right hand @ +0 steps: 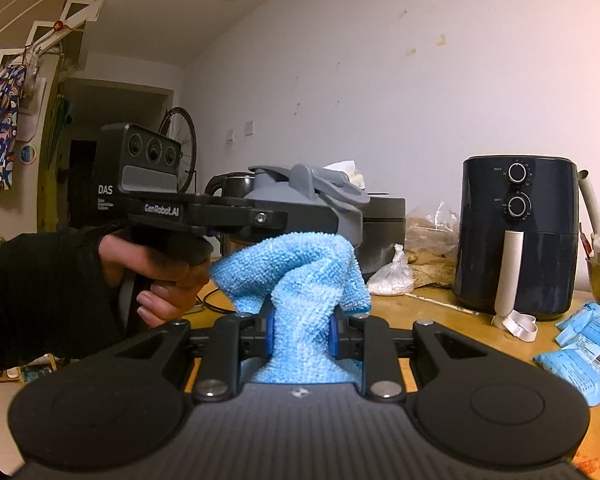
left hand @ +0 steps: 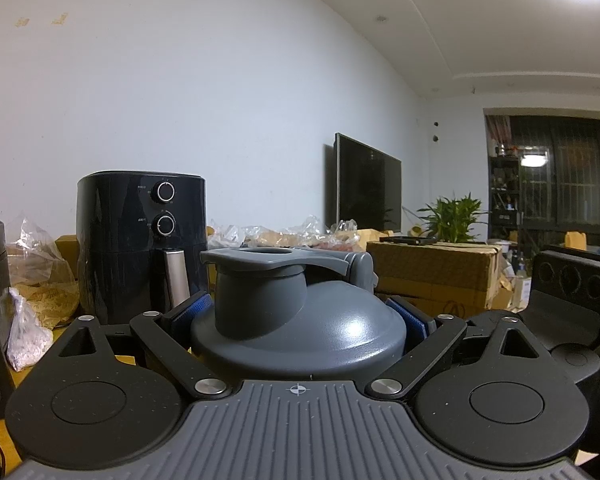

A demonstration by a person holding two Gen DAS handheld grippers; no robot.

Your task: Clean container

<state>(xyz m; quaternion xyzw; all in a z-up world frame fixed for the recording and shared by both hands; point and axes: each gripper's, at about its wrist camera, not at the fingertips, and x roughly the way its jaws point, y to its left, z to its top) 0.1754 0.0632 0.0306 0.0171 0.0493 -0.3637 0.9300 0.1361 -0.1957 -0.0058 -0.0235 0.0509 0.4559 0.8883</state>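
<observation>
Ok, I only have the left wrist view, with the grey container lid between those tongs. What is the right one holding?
Observer: The right tongs are shut on a blue cloth.
Operator: Where is the cloth relative to the lid?
Observer: It bunches up just below the grey lid and hides what is under it. I can't tell whether they touch.
Operator: Anything on the table on that side?
Observer: Blue packets lie on the table, right of the air fryer.
</observation>
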